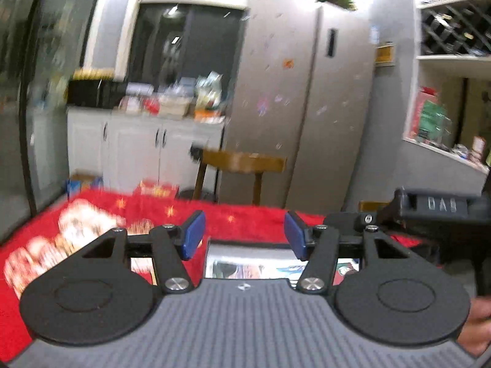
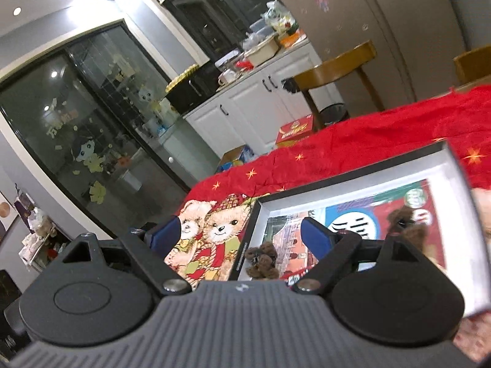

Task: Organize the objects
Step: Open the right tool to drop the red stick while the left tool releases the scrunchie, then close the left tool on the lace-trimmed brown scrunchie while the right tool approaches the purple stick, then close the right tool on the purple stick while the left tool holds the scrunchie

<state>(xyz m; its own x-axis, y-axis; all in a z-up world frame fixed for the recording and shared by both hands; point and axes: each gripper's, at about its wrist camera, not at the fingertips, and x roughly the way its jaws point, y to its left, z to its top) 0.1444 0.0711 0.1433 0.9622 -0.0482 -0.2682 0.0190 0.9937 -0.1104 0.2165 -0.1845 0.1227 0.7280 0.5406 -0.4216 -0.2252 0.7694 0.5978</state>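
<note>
A shallow box (image 2: pixel 353 181) with a black rim and white inner walls lies on the red teddy-bear tablecloth (image 2: pixel 337 144). Printed cards cover its floor. A small brown fuzzy toy (image 2: pixel 262 260) sits in its near left corner, and another brown fuzzy toy (image 2: pixel 405 224) lies further right. My right gripper (image 2: pixel 242 236) is open and empty, held above the box's left edge. My left gripper (image 1: pixel 244 236) is open and empty above the same box (image 1: pixel 245 250), seen low in the blurred left wrist view. The right gripper's body (image 1: pixel 435 211) shows at its right.
A wooden chair (image 2: pixel 337 67) stands behind the table, with a fridge (image 1: pixel 307 92) beyond. White cabinets (image 2: pixel 260 101) carry a cluttered counter. Cardboard boxes (image 2: pixel 294 132) sit on the floor. A dark glass door (image 2: pixel 76 128) is at the left, shelves (image 1: pixel 454 61) at the right.
</note>
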